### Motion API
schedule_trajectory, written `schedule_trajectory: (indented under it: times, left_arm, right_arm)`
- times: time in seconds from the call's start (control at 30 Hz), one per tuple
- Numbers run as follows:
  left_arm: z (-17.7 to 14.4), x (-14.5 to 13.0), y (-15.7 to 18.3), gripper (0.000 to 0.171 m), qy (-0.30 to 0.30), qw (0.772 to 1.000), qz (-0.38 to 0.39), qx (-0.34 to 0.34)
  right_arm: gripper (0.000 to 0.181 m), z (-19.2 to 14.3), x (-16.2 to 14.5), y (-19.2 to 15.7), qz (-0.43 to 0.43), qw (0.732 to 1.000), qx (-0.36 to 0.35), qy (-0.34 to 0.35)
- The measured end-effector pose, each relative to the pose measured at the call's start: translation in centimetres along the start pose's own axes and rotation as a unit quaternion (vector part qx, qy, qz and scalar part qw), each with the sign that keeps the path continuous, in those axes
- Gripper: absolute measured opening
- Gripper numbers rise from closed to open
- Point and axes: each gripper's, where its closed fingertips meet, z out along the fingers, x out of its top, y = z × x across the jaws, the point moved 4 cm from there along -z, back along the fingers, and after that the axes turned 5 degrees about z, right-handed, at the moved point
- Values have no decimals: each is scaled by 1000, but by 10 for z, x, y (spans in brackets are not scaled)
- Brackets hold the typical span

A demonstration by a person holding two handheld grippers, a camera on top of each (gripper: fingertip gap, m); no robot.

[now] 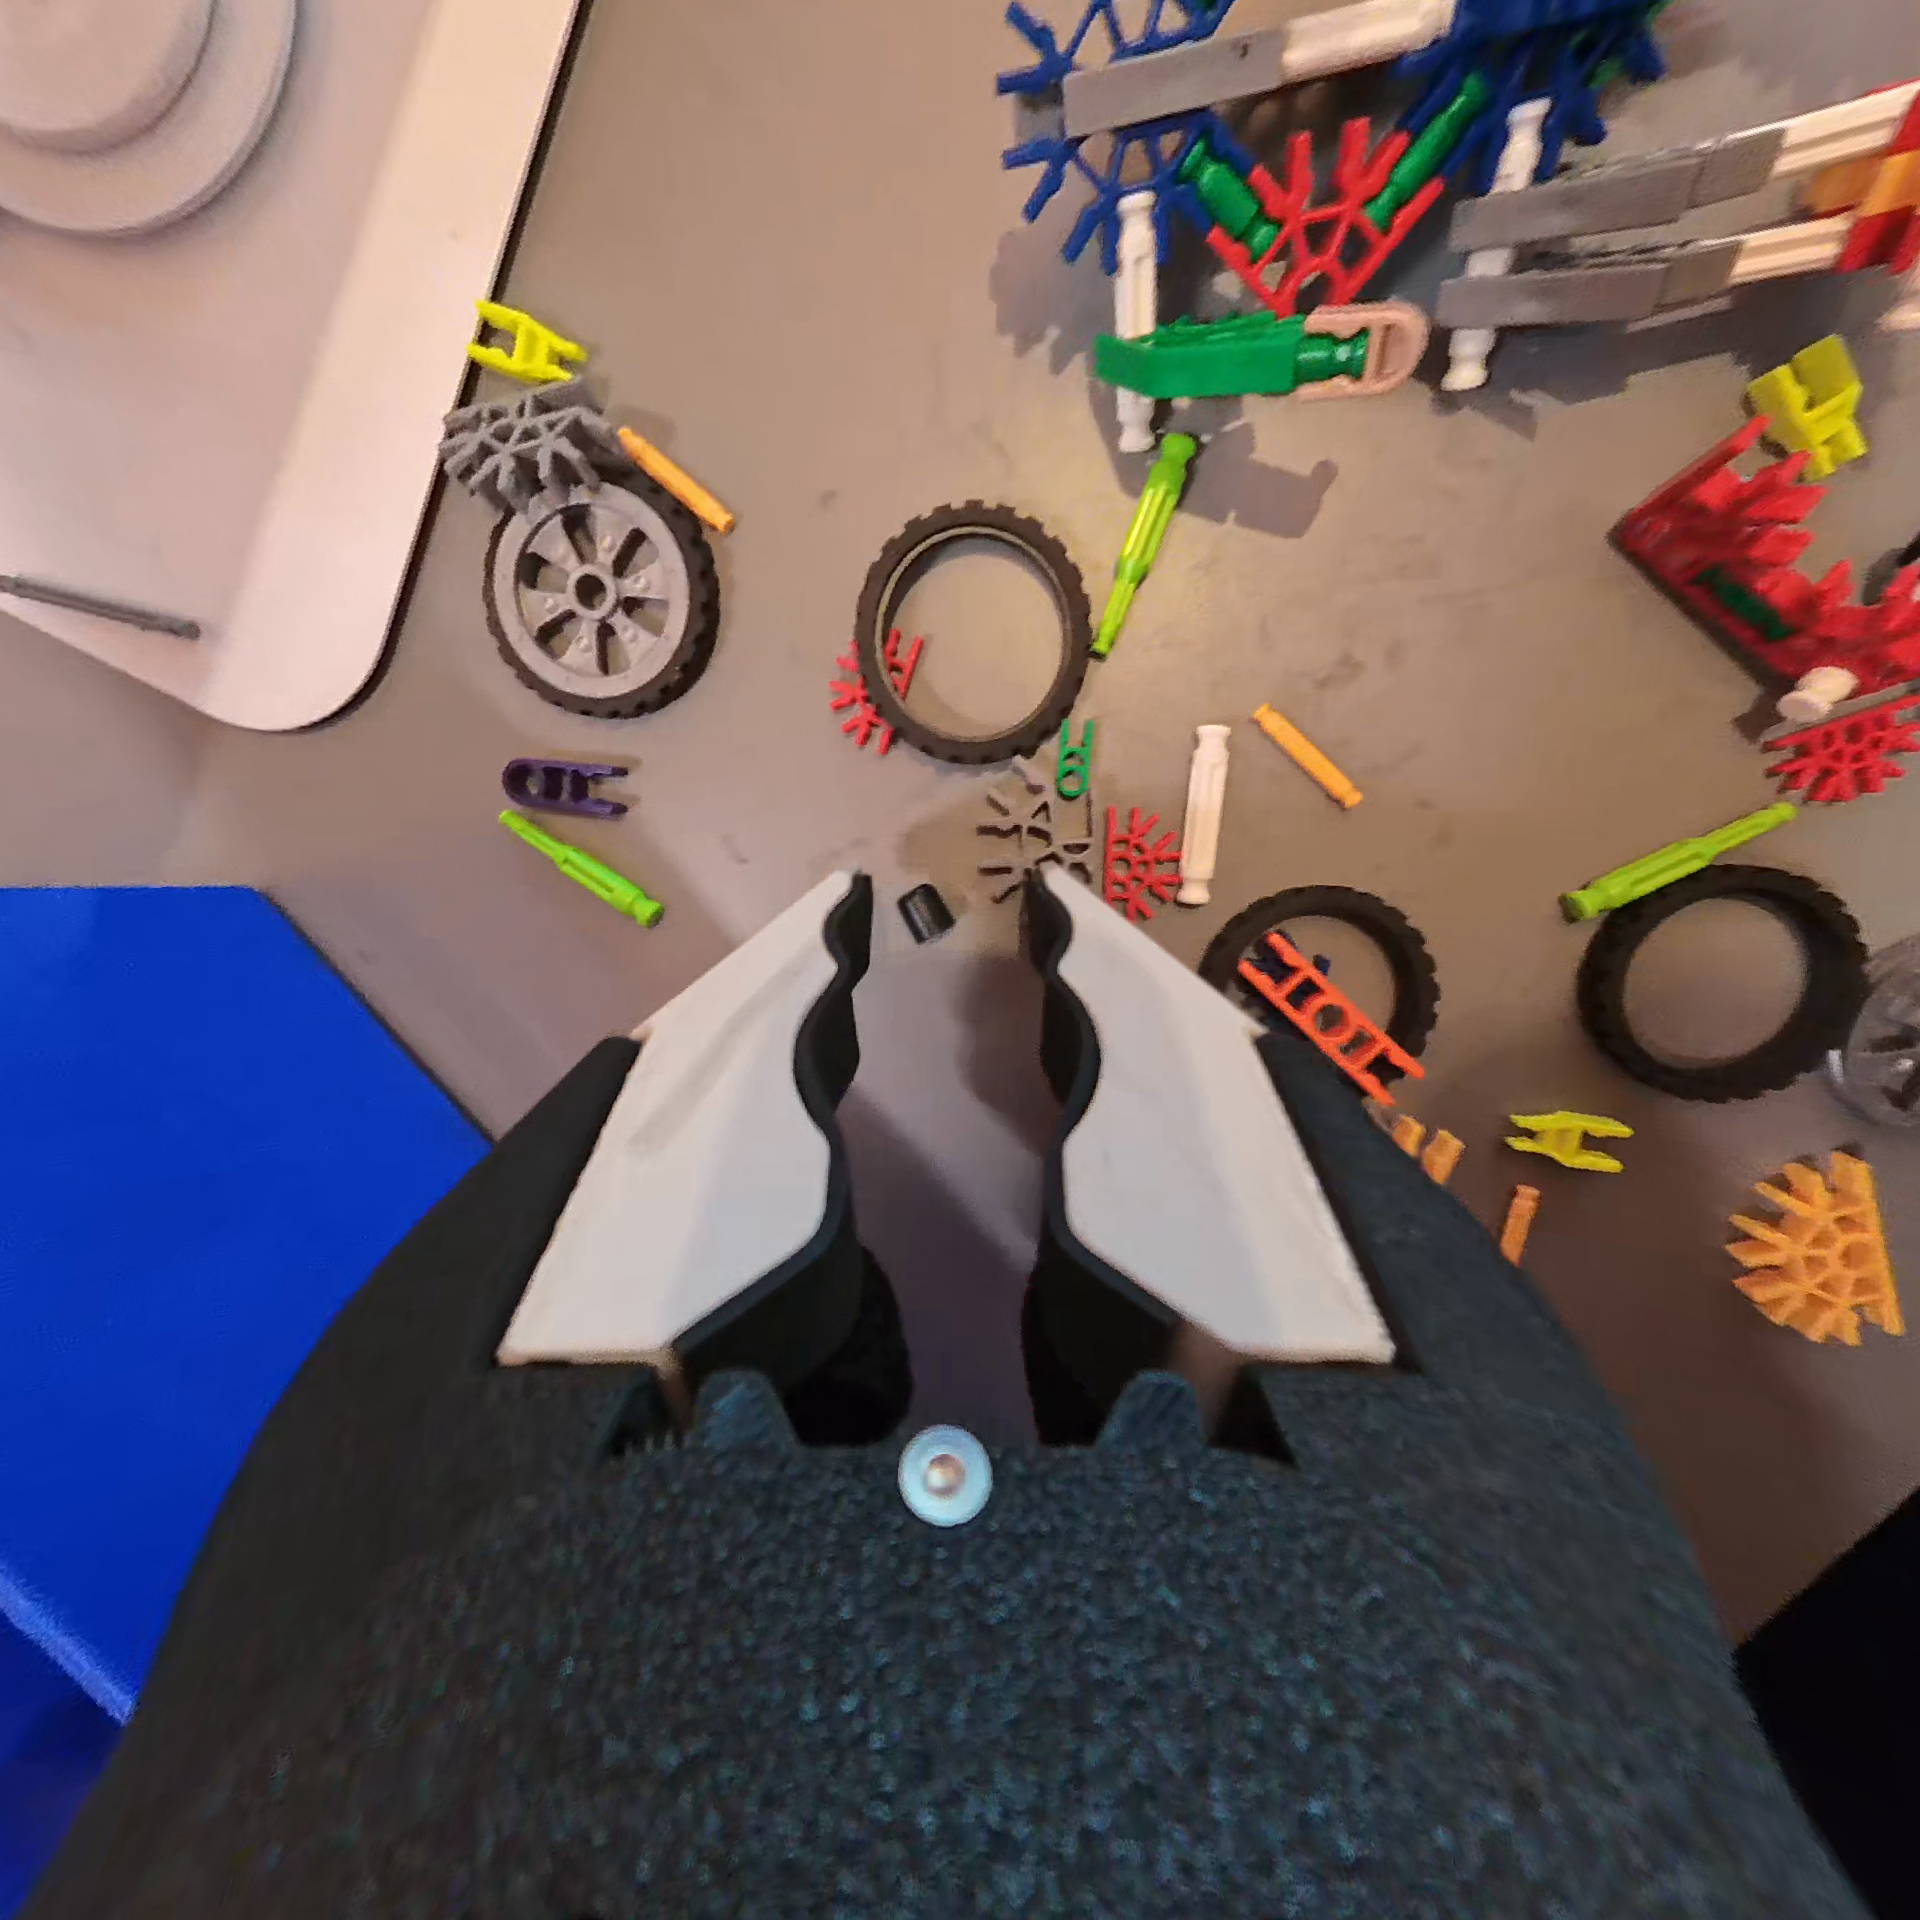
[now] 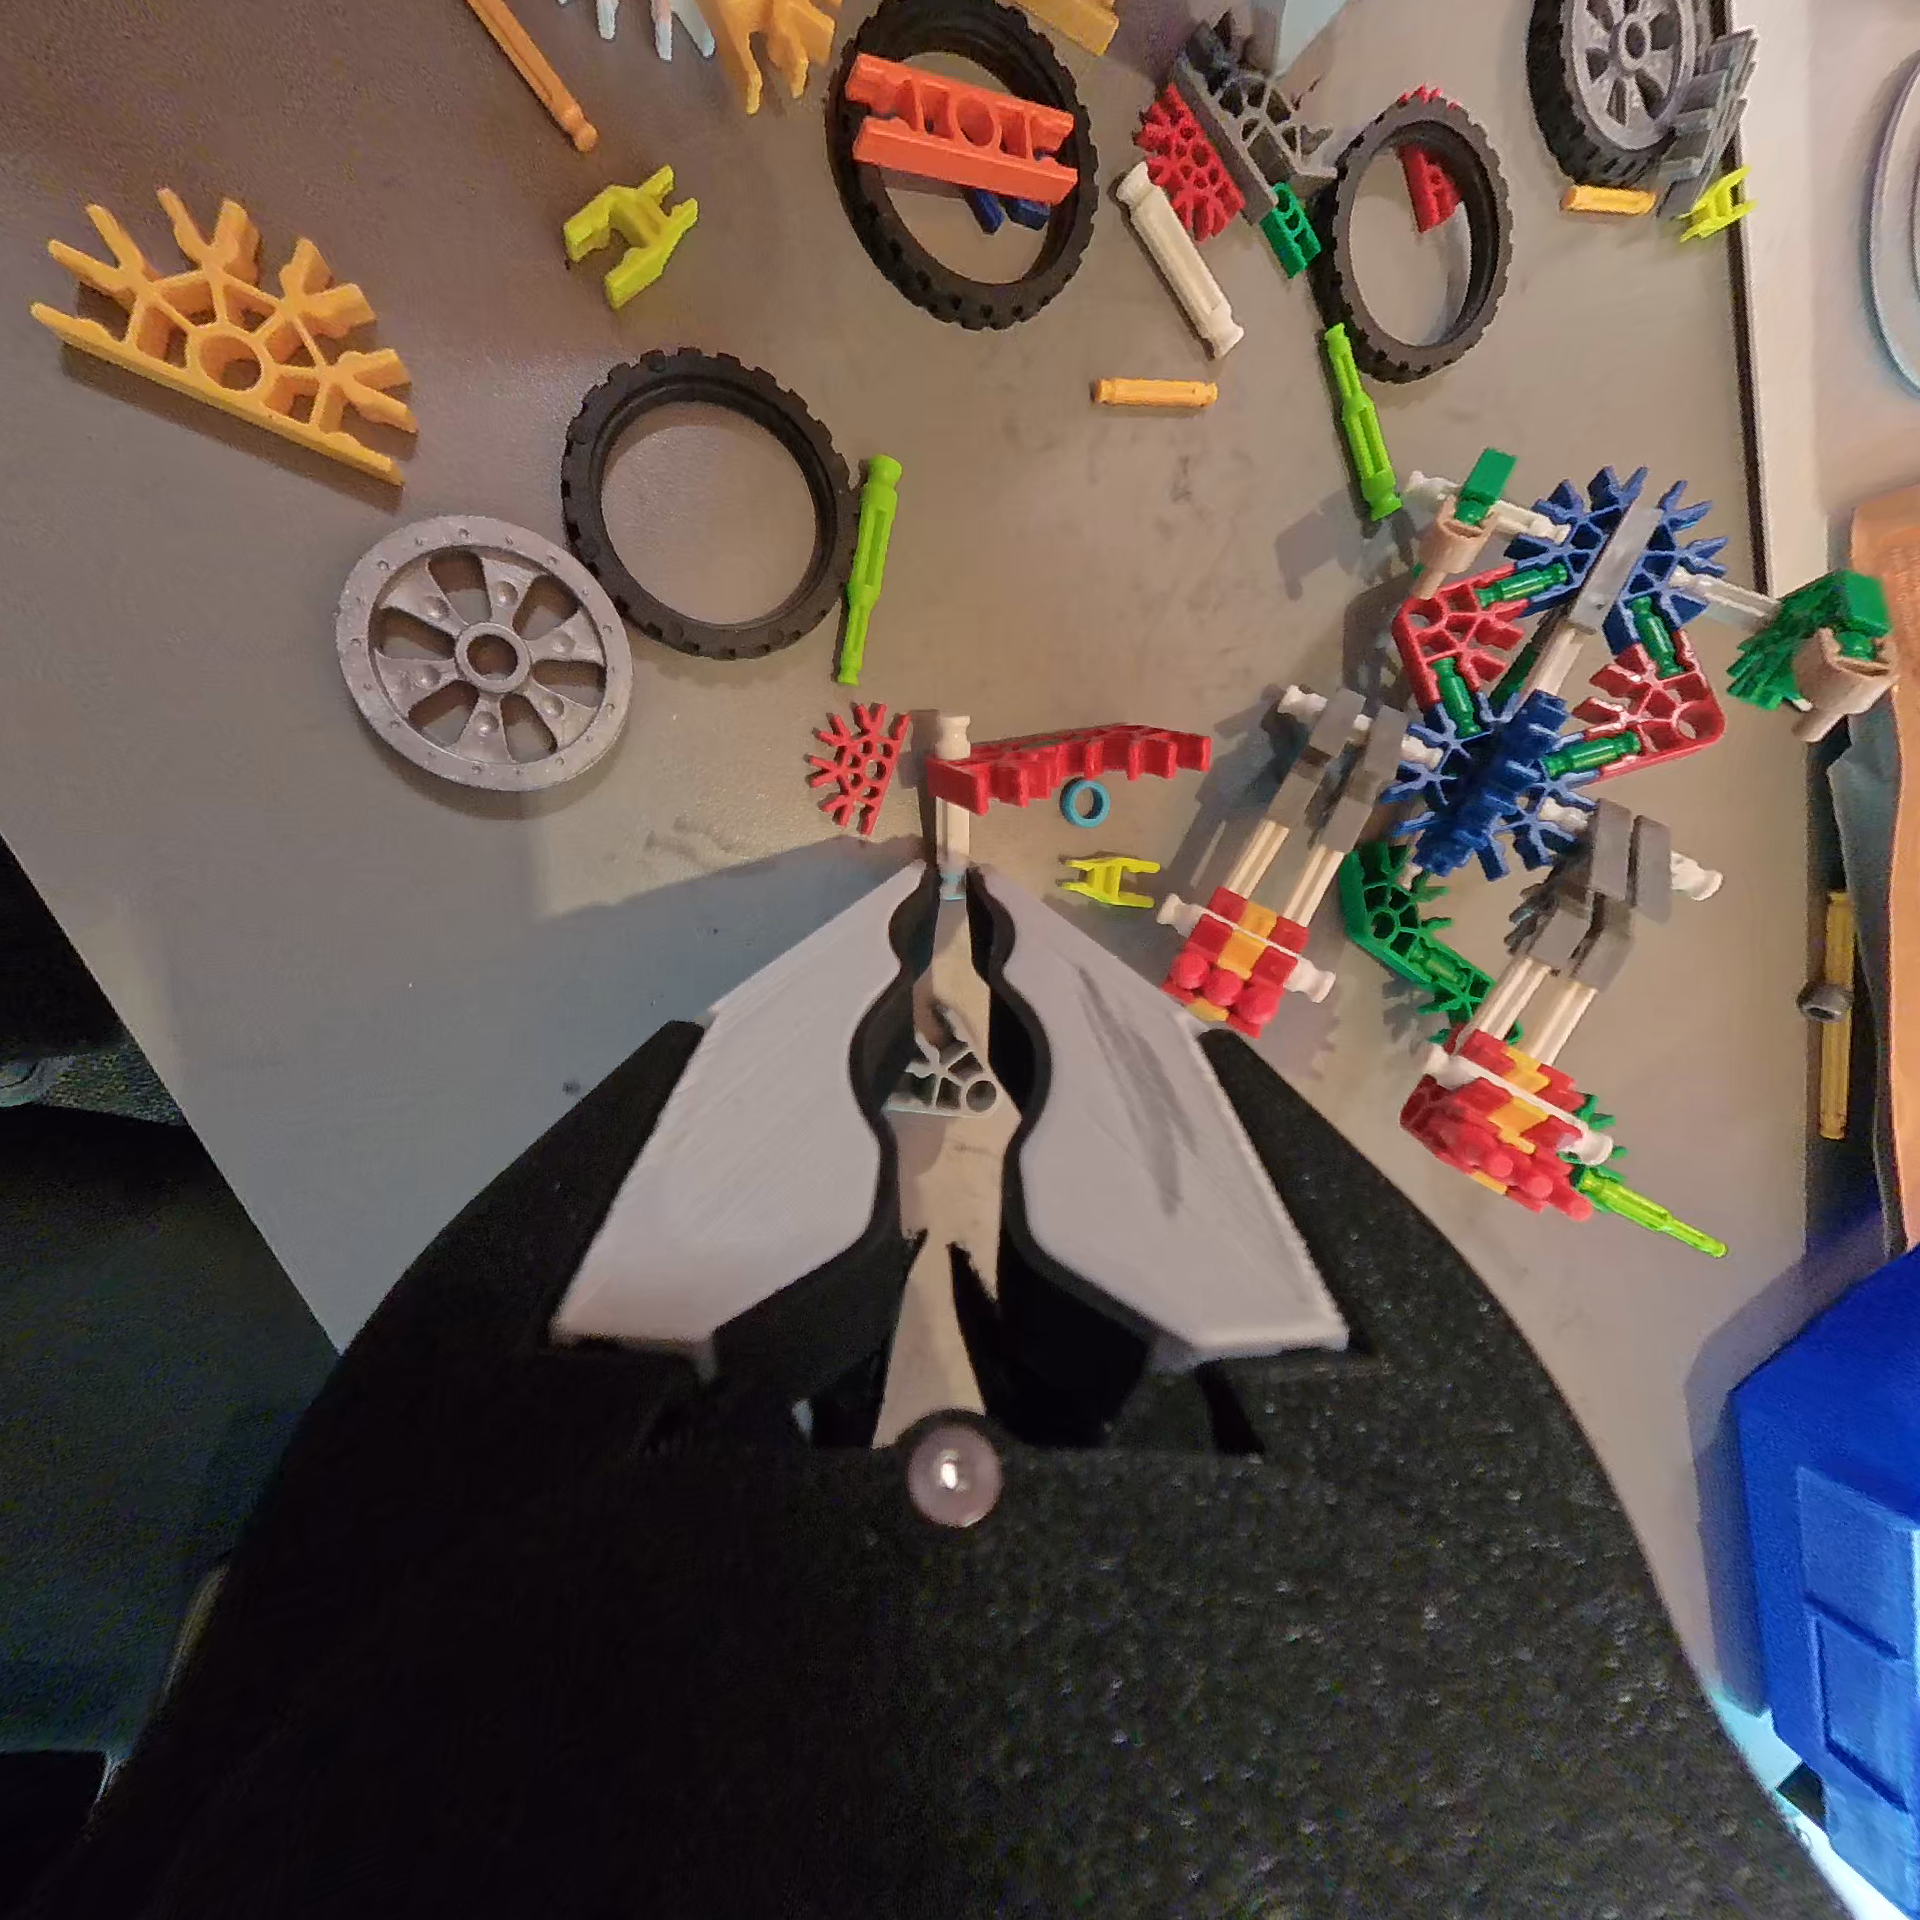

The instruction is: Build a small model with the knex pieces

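In the left wrist view my left gripper [image 1: 948,885] is open and empty, low over the grey table [image 1: 790,312]. A small black cylinder [image 1: 923,914] lies between its fingertips. A grey snowflake connector [image 1: 1029,831] touches its right fingertip. In the right wrist view my right gripper [image 2: 949,878] is shut on a white rod [image 2: 952,805]. The rod points forward and carries a long red connector [image 2: 1070,764] at its far end. A small grey connector [image 2: 940,1086] shows between the fingers behind the tips. I cannot tell whether it sits on the rod.
Loose parts are scattered: black tyres [image 1: 971,634] [image 2: 712,504], a grey wheel [image 2: 483,655], green rods, red and yellow connectors. A built blue, red and green model [image 2: 1507,748] stands right of the right gripper. A blue bin [image 1: 156,1195] and a white board [image 1: 291,312] lie left. There is about 15 centimeters between the tips of the two grippers.
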Motion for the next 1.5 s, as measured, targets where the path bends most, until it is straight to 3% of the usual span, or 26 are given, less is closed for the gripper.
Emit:
schedule_trajectory:
  times: [0.43, 0.53, 0.7, 1.0, 1.2, 1.5]
  left_arm:
    - [1, -8, -3, 3, -7, 1000, 4, 16]
    - [-9, 0, 0, 0, 26, 1000, 5, 15]
    - [-24, 19, 25, 0, 92, 993, -22, -65]
    - [-12, -2, -1, 9, 19, 1000, 13, 18]
    - [-3, -14, 8, 20, -45, 998, 51, -11]
    - [0, -18, 7, 14, -66, 996, 58, -24]
  right_arm:
    - [5, 0, -1, -1, 6, 1000, -6, 3]
    - [5, -1, -1, -1, 10, 1000, -7, 0]
    - [5, 0, -1, -1, 16, 1000, -8, 0]
    - [5, -1, -1, -2, 20, 1000, -12, 2]
    - [5, -1, -2, -2, 21, 1000, -10, 4]
    - [5, -1, -2, -2, 25, 1000, -10, 6]
